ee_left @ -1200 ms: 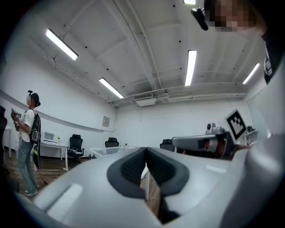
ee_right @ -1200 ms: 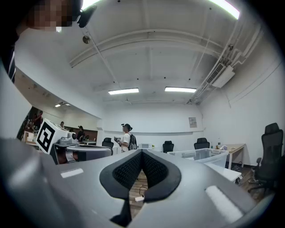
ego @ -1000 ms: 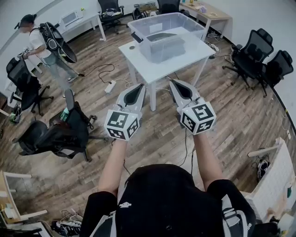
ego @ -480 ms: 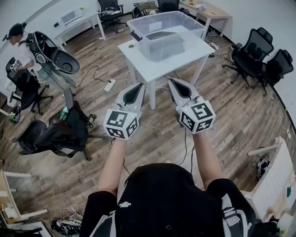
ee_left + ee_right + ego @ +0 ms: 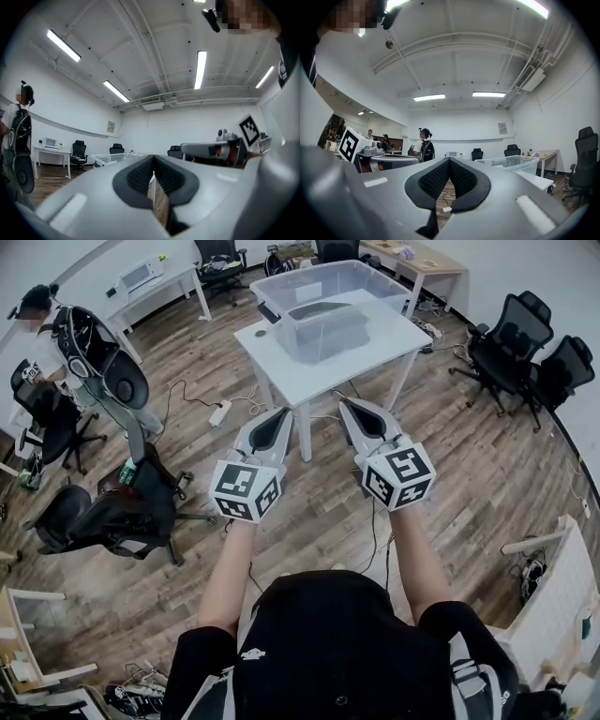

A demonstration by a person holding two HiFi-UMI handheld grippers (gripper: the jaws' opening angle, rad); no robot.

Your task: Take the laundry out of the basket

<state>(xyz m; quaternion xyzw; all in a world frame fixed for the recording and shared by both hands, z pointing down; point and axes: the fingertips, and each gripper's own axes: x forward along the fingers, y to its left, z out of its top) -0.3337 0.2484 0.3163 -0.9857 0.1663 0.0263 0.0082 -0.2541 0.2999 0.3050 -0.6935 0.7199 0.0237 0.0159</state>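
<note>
The laundry [image 5: 330, 326] is hard to make out: only a grey, folded-looking mass shows through the cloudy walls of the basket [image 5: 309, 273], and its far side and underside are hidden by the plastic, so I cannot tell how many pieces lie in it. The basket is a clear, lidless rectangular bin, and it stands on the white table [image 5: 375, 351], ahead of both gripper tips and well apart from them, slightly nearer the right gripper's line than the left's. The left gripper [image 5: 279, 416] is clenched on nothing, its ridged dark pads meeting at the tips with only floor showing through the gap behind them. The right gripper [image 5: 349, 409] is likewise clenched and empty, held beside the left one at about the same height, both short of the table's near edge. Nothing stands between the grippers and the table but bare wood floor [image 5: 469, 484]. Left of the left gripper, a white power strip [image 5: 222, 414] lies on the floor with a cable trailing from it. Nearer the person on that side stands a dark office chair [image 5: 117, 512]. Farther off to the left, another person [image 5: 70, 343] wearing a backpack stands, partly cut off by the head view's edge. Right of the right gripper, two black office chairs [image 5: 514, 338] stand together, well clear of the table.
</note>
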